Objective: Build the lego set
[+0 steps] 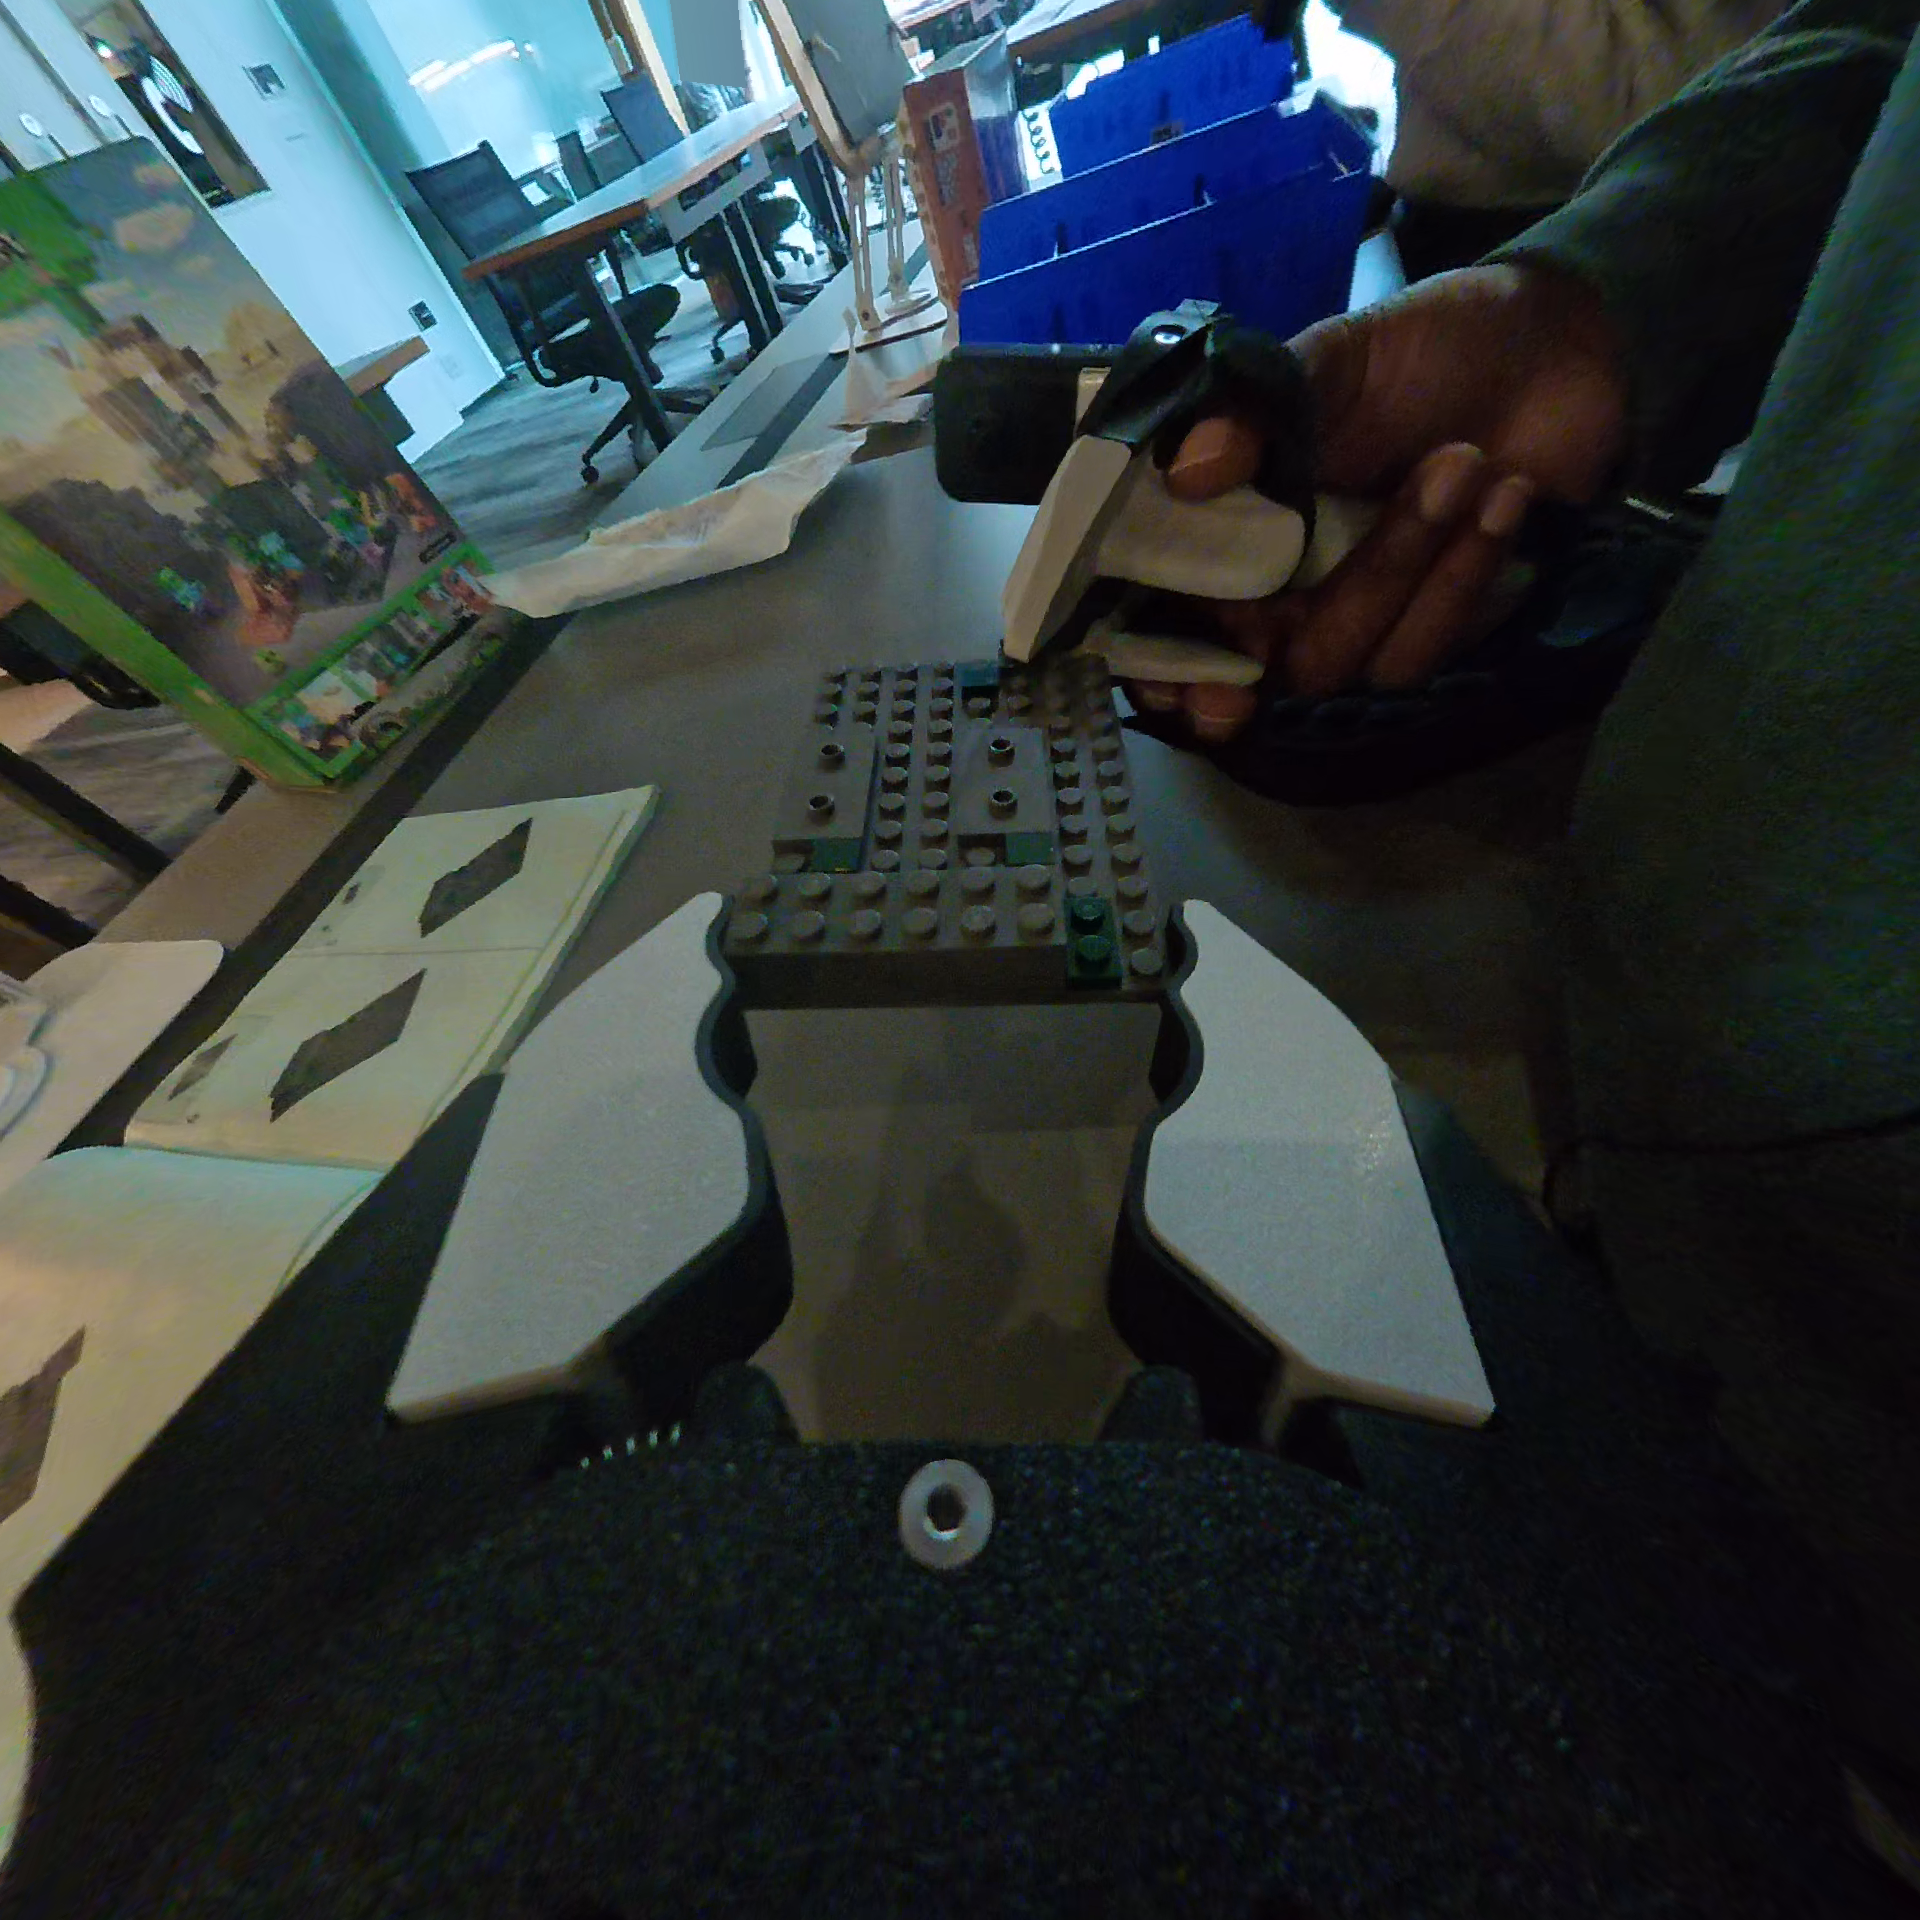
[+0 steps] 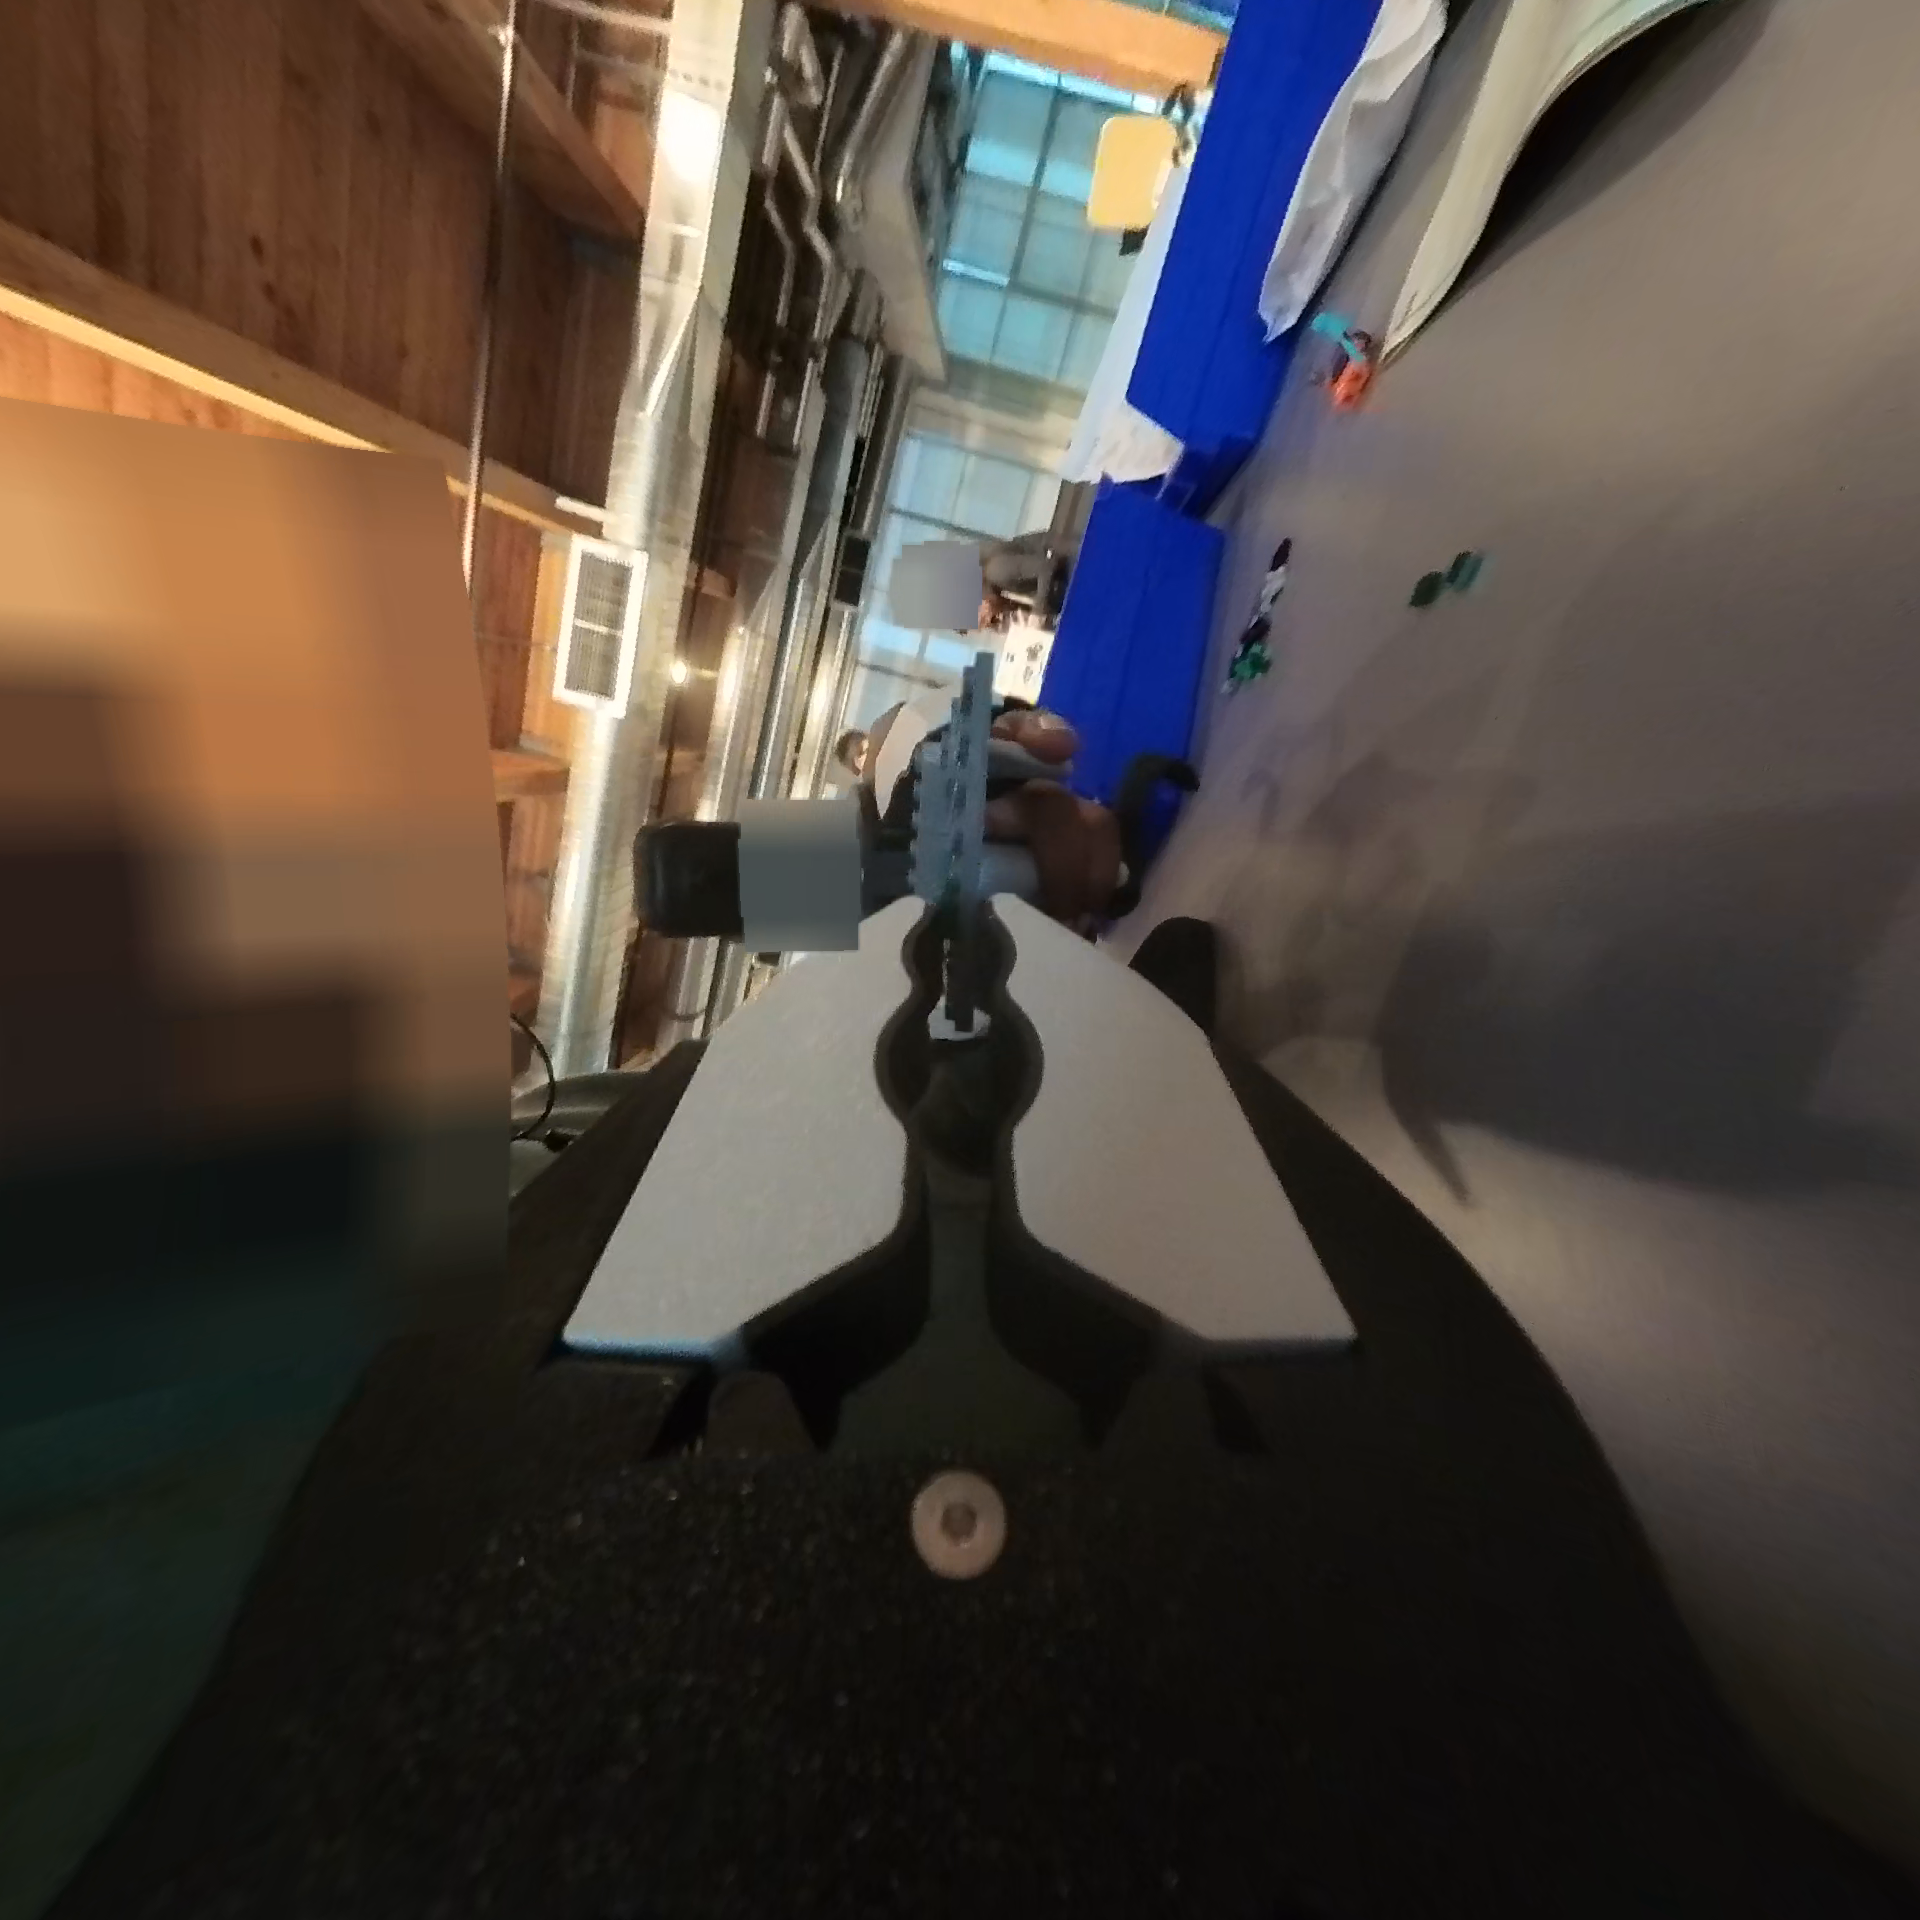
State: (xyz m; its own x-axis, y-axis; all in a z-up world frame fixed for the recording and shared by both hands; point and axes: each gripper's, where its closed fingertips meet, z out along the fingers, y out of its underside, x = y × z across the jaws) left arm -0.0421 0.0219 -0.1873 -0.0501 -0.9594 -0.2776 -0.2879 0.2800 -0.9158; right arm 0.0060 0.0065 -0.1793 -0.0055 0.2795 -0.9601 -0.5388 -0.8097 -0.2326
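In the left wrist view, the left gripper [image 1: 951,961] has its fingers clamped on the near edge of the grey lego plate [image 1: 951,821], held above the desk [image 1: 644,665]; the right gripper [image 1: 1023,649] presses a small dark piece [image 1: 977,677] at the far edge, and that leverage could tip the plate loose. In the right wrist view, the right gripper [image 2: 961,1003] has its fingers nearly together on something small and the plate [image 2: 951,810] appears edge-on, so a slanted push may seat the piece crooked.

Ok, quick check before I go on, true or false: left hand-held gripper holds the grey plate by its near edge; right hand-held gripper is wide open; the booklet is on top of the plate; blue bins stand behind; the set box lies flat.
1. The left hand-held gripper holds the grey plate by its near edge: true.
2. The right hand-held gripper is wide open: false, its fingers are nearly together at the plate's far edge.
3. The booklet is on the plate: false, it lies beside it.
4. Blue bins stand behind: true.
5. The set box lies flat: false, it stands upright.
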